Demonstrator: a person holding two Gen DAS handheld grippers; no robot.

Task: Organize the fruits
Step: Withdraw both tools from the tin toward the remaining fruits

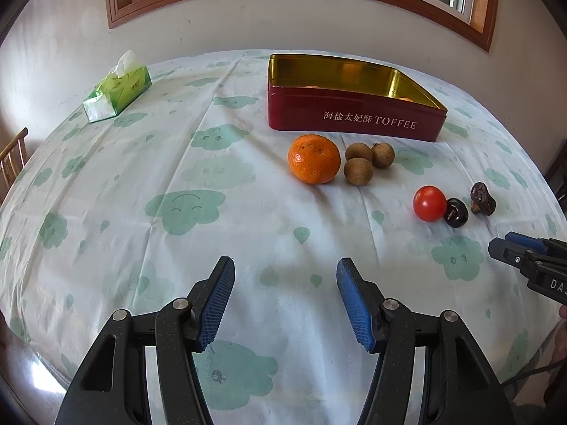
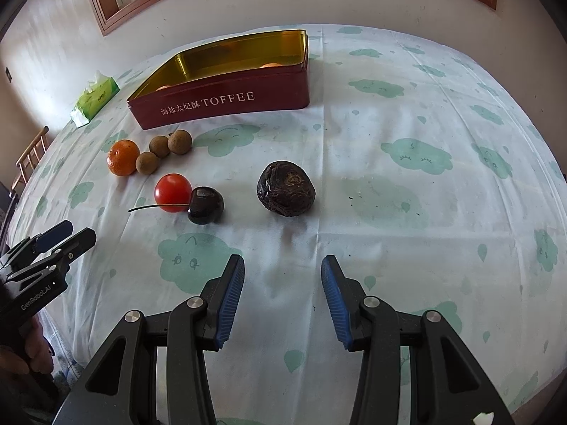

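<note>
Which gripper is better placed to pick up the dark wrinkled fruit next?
Right. The right gripper is open with the dark wrinkled fruit lying straight ahead between its finger lines. The left gripper, also open, faces bare tablecloth; from there that fruit sits far off to its right.

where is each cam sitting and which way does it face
Left wrist: on the left gripper, angled down over the table toward the orange and tin; own open fingers show, right gripper at the right edge.
Right wrist: on the right gripper, angled down at the dark wrinkled fruit; own open fingers show, left gripper and a hand at left.
Shared: tin, orange, tomato, cherry, tissue box.
</note>
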